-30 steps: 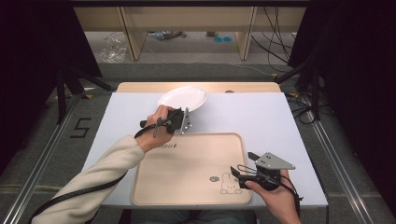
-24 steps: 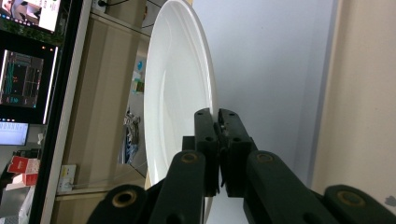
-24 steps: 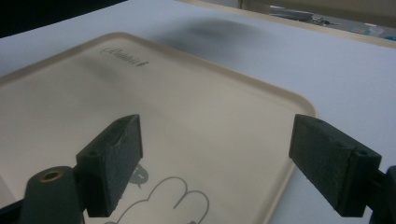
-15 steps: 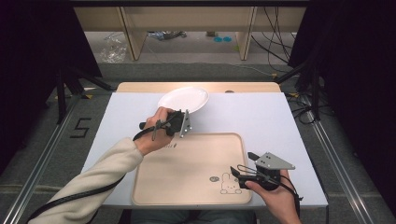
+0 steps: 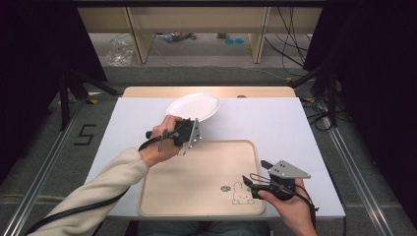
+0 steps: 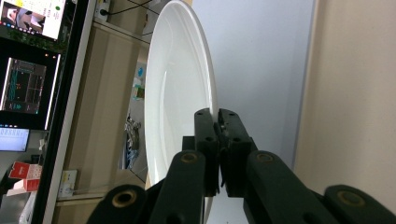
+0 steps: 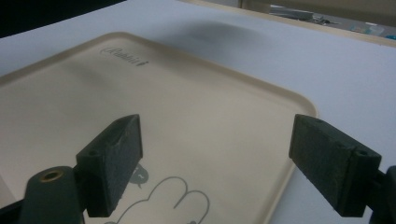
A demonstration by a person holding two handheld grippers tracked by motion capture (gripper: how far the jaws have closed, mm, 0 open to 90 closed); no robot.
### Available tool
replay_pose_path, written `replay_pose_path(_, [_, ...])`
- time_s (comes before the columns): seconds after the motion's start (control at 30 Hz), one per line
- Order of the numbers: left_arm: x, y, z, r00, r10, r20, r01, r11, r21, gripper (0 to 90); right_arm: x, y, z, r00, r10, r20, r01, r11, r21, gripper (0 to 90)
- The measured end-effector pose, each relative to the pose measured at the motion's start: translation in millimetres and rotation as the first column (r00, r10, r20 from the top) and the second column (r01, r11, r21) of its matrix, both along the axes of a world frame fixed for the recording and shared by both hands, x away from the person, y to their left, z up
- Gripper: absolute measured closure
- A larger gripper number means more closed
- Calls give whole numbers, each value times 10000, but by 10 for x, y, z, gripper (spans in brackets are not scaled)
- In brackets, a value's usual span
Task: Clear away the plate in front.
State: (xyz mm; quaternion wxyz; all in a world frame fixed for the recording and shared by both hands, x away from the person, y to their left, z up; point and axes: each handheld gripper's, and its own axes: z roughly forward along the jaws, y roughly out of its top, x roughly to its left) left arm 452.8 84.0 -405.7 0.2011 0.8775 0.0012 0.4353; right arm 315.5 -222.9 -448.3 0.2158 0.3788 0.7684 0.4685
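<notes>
Plate (image 5: 193,106), pinched at its rim by our left gripper (image 6: 218,135), hangs beyond the tray (image 5: 196,196); it could slip. Our right gripper (image 7: 217,163) gapes wide over the tray.

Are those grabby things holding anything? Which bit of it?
The left tool pinches the round white plate by its rim, nearest the person. The right tool is open, holding nothing, above the beige tray.
</notes>
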Motion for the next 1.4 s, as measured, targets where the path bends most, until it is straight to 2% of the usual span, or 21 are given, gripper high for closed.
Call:
replay_pose_path(0.1, [-10,13,5,10000,10,-15,-10,10000,-17,873,10,1,-6,9997,18,262,-18,10000,-14,183])
replay_pose_path(0.2, [-29,27,11,10000,32,-8,-32,10000,-63,873,10,-1,-4,9996,14,298,-13,10000,-18,183])
replay_pose_path(0.57, [-126,72,10,9999,-5,-127,4,9999,-113,873,3,4,4,9996,6,272,-4,10000,-69,183])
replay_pose_path(1.4, [-376,107,41,9996,-258,-103,256,9995,-206,872,1,3,7,9997,3,235,-1,10000,-83,183])
